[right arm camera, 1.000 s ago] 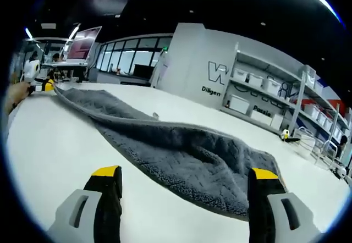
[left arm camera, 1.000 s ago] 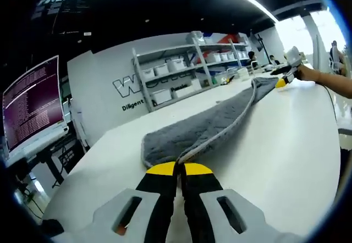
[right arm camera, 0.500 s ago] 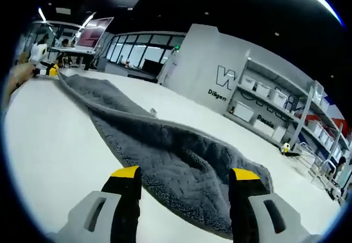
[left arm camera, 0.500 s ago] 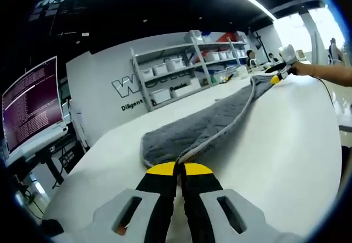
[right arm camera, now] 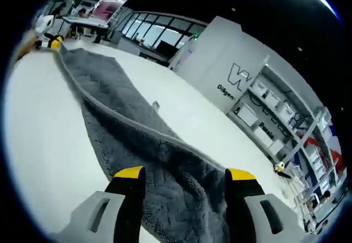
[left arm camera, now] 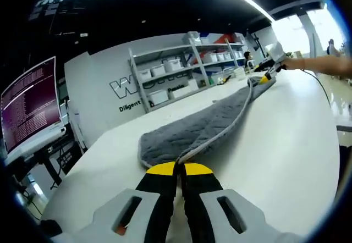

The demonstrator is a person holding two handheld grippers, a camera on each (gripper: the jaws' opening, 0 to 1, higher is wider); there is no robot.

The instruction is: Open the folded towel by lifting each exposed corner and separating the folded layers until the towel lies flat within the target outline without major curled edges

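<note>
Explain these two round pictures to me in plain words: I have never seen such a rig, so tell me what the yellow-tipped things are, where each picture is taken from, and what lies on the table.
No robot arm is at work here: a person holds a two-jaw gripper in each hand, and a fisheye camera rides on each, looking along its jaws.

In the left gripper view, the left gripper, with yellow tips, is shut on one end of the long grey fluffy towel. The towel stretches across the white table to the far end, where the person's hand holds the other gripper.

In the right gripper view, the right gripper stands open, its jaws either side of the towel's other end, not yet closed on it. The left gripper appears small at the far end.

Behind are shelves with white bins and a purple-lit monitor.
</note>
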